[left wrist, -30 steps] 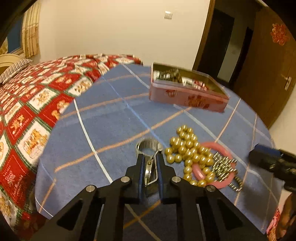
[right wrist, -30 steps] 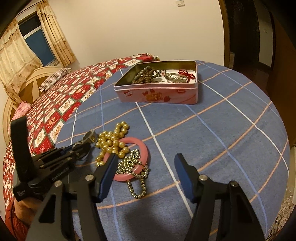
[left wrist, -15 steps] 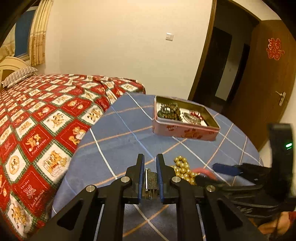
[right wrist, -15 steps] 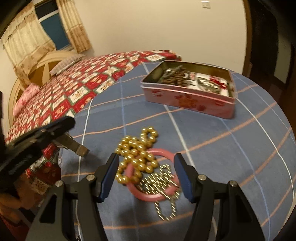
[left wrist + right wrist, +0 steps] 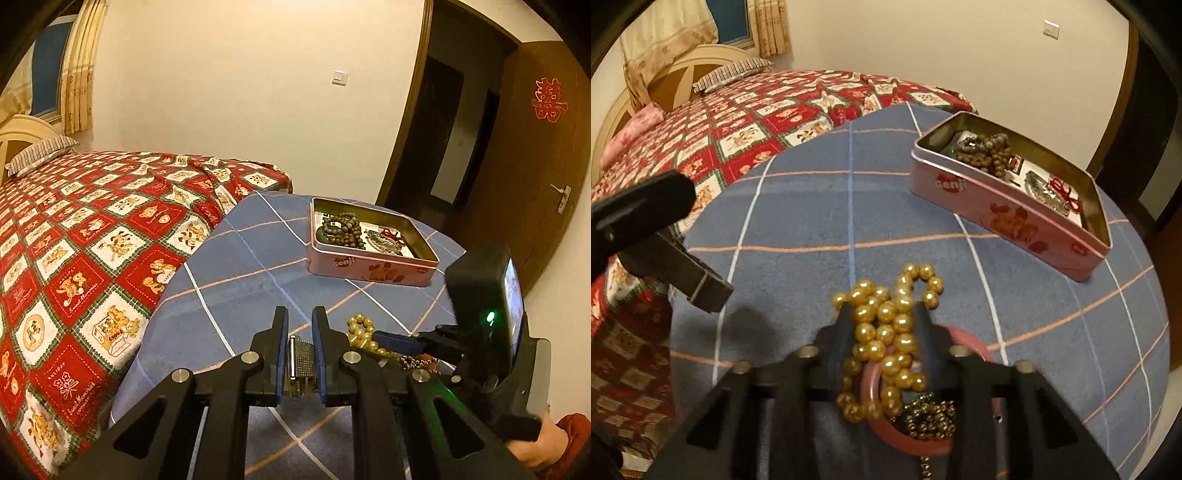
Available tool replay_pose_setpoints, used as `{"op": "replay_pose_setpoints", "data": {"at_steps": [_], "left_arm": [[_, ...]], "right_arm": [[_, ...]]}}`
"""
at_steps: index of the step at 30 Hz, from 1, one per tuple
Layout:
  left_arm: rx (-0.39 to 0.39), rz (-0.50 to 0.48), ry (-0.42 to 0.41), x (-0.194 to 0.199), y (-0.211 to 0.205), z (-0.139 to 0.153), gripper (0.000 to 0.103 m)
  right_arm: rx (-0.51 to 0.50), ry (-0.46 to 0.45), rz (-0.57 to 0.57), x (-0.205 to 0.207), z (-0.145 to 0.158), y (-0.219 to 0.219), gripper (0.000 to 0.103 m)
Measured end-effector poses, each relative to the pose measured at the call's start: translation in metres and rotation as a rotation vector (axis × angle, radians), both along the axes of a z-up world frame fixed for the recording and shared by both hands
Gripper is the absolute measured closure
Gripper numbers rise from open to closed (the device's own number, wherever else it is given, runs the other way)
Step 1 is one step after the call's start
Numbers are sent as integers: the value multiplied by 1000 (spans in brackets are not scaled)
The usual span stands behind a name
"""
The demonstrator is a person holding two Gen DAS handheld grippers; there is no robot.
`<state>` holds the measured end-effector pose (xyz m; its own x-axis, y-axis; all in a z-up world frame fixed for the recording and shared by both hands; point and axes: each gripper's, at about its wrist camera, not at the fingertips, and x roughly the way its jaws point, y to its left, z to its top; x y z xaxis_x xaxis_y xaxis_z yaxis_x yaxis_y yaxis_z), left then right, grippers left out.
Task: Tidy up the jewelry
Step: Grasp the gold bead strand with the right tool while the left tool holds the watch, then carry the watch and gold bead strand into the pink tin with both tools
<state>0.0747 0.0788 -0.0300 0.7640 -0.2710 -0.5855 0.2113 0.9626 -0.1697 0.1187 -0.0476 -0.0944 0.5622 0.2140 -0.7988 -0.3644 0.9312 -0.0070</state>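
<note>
My left gripper (image 5: pixel 299 325) is shut on a silver mesh bracelet (image 5: pixel 301 360) and holds it above the round blue-cloth table (image 5: pixel 236 266). My right gripper (image 5: pixel 882 314) has closed around the gold bead necklace (image 5: pixel 886 328), which lies on a pink bangle (image 5: pixel 882 417) with a dark small-bead chain (image 5: pixel 929 417). The gold necklace also shows in the left wrist view (image 5: pixel 360 332). The open pink tin (image 5: pixel 369 266) at the far side holds brown beads, a silver piece and a red knot; it shows in the right wrist view (image 5: pixel 1008 218) too.
A bed with a red patterned quilt (image 5: pixel 92 229) runs along the table's left side. A dark wooden door (image 5: pixel 535 166) and a doorway are at the right. The left gripper shows at the left edge of the right wrist view (image 5: pixel 665 251).
My left gripper lifted the silver bracelet off the table and pulled back. My right gripper moved left onto the jewelry pile and narrowed its jaws around the gold beads.
</note>
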Motion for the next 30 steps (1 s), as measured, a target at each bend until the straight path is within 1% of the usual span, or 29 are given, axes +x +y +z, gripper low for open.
{"op": "replay_pose_setpoints", "data": {"at_steps": [2, 3, 6, 9, 11, 15, 18, 30], "left_arm": [[-2, -3, 1, 0, -1, 0, 91], [-2, -3, 0, 1, -1, 0, 91], [-6, -3, -1, 1, -2, 1, 91], [-11, -2, -2, 2, -3, 1, 91], [-13, -4, -4, 4, -4, 2, 91], [-16, -15, -9, 8, -10, 3, 91], [-16, -31, -12, 12, -16, 4, 91], [-26, -99, -22, 35, -45, 9, 91]], "right_arm": [[34, 11, -16, 2, 2, -8, 83], [64, 16, -22, 3, 3, -12, 90], [156, 21, -43, 5, 13, -24, 90], [257, -8, -79, 3, 32, -47, 90], [297, -31, -97, -1, 43, -58, 90], [333, -86, -128, -11, 62, -73, 90], [336, -123, -153, -13, 73, -78, 90], [352, -188, -249, -7, 88, -109, 90]]}}
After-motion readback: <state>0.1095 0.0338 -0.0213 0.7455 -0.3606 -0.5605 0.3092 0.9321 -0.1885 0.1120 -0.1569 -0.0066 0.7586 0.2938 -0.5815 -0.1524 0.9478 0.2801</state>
